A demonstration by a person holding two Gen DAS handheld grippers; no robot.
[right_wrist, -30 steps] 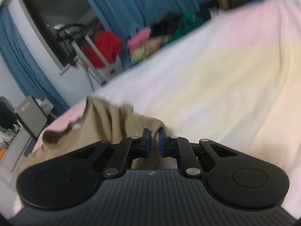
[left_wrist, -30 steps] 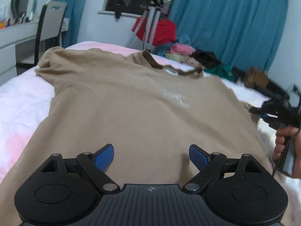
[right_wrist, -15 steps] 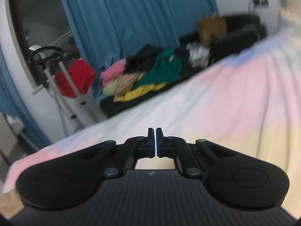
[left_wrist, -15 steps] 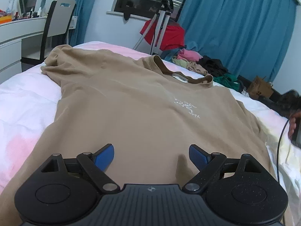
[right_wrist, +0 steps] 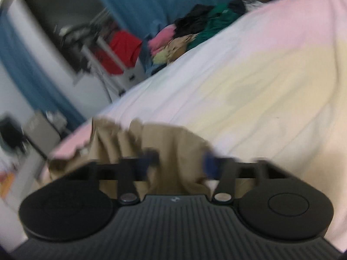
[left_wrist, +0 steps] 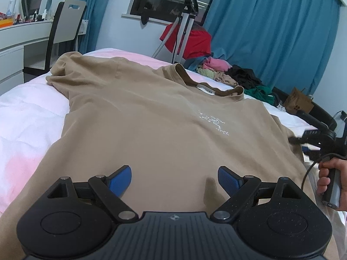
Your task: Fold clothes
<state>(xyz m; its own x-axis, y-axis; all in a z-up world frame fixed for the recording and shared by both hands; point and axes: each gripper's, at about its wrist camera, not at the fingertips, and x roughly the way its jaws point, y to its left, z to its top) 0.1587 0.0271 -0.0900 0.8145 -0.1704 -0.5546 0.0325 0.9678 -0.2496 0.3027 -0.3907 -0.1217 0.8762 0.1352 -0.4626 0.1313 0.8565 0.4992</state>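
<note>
A: Entry: lay of the garment, left to right?

B: Tan T-shirt (left_wrist: 151, 119) lies face up and flat on the bed (left_wrist: 26, 112). Its left sleeve (left_wrist: 65, 69) reaches toward the bed's far left corner. The collar (left_wrist: 206, 84) lies near the far edge, and the hem is at the near edge, under the left wrist camera. The long axis runs from near edge to far edge, almost in line with the left gripper's pointing direction.

A: Left gripper?

B: Left gripper (left_wrist: 174, 176) hovers just over the lower middle of the shirt body. The blue pads are spread wide with nothing gripped; cloth lies beneath them, not between them.

A: Right side?

B: Right gripper (right_wrist: 180, 160) sits at the shirt's right edge, carried by the right hand (left_wrist: 329, 179). The right wrist view is blurred. The jaws are opening, and bunched tan cloth of the right sleeve (right_wrist: 173, 138) shows between the fingers. The pads look clear of it, as far as the blur allows.

A: Which relation decides the next move?

B: Judgement: a lengthwise fold needs a side edge carried across the long axis. The right gripper is on the right sleeve, while the left gripper is mid-hem and well apart from the left sleeve. The right hand is better placed, and the left must shift toward the left edge first.
</note>
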